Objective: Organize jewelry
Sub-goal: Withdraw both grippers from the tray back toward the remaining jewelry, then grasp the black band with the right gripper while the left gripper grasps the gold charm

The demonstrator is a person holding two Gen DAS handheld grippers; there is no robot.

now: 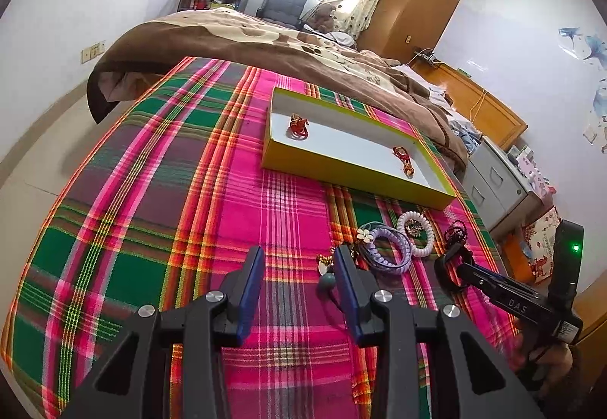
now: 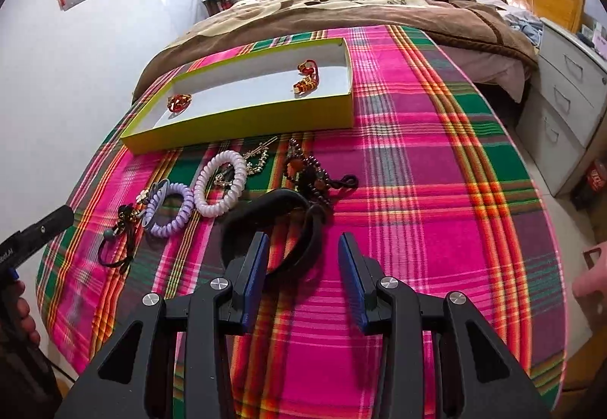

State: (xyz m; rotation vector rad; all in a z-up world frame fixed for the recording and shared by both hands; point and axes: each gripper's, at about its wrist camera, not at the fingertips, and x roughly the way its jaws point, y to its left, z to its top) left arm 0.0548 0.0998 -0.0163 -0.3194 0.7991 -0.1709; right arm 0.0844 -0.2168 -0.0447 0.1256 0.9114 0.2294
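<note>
A yellow-green tray (image 2: pixel 242 123) with a white floor lies on the plaid cloth (image 2: pixel 417 191) and holds two red ornaments (image 2: pixel 178 102) (image 2: pixel 307 77). In front of it lie a purple spiral hair tie (image 2: pixel 169 214), a pale spiral tie (image 2: pixel 220 184), a gold clip (image 2: pixel 258 157), a dark bead bracelet (image 2: pixel 303 172) and a black band (image 2: pixel 273 206). My right gripper (image 2: pixel 303 240) is open just over the black band, whose near curve shows between the fingers; the pads do not press it. My left gripper (image 1: pixel 299 259) is open over bare cloth, left of a teal-ball hair tie (image 1: pixel 326 282) and the purple tie (image 1: pixel 387 248).
A bed with a brown blanket (image 1: pixel 265 40) runs behind the tray (image 1: pixel 356 168). Grey drawers (image 2: pixel 561 108) stand to the right, beyond the cloth's edge. The right gripper (image 1: pixel 459 256) shows at the right of the left wrist view. A hand (image 2: pixel 588 278) is at the right edge.
</note>
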